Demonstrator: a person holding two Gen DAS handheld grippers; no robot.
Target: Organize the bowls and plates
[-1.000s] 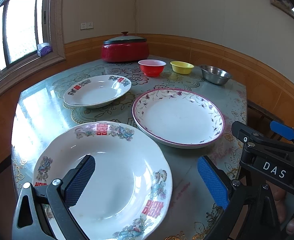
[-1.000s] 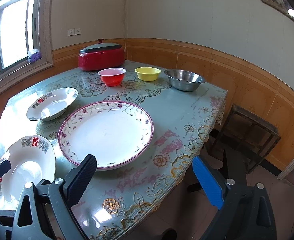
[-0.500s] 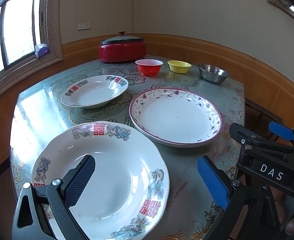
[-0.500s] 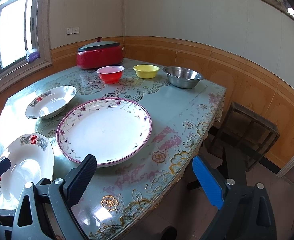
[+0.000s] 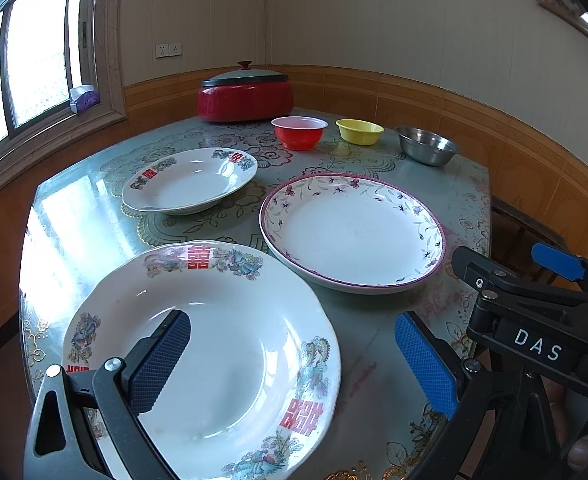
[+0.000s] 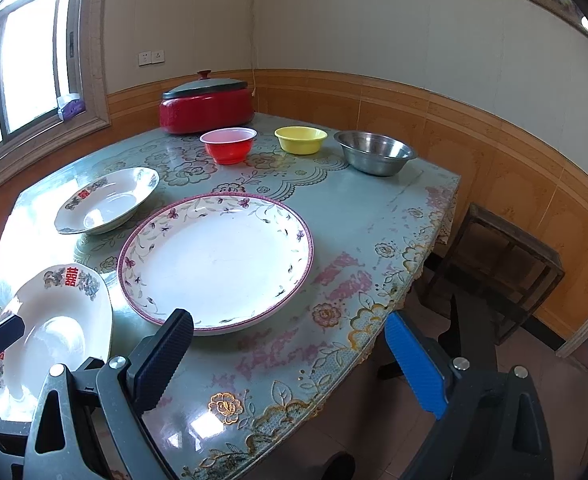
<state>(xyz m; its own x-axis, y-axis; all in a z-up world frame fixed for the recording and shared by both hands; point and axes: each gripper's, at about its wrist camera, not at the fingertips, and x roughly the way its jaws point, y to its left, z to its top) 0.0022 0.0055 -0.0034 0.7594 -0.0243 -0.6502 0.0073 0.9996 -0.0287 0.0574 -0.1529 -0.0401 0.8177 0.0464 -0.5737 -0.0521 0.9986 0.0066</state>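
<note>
Red lidded cooker [image 6: 206,105] on floral table [image 6: 358,216], wooden stool [image 6: 506,264], tissue box [image 5: 83,98]

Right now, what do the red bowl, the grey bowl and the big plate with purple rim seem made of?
Red bowl: probably plastic; thin, slightly see-through wall.
Grey bowl: metal, likely steel; brushed, reflective shine.
Big plate: glazed ceramic, it seems; glossy white, printed flowers.
</note>
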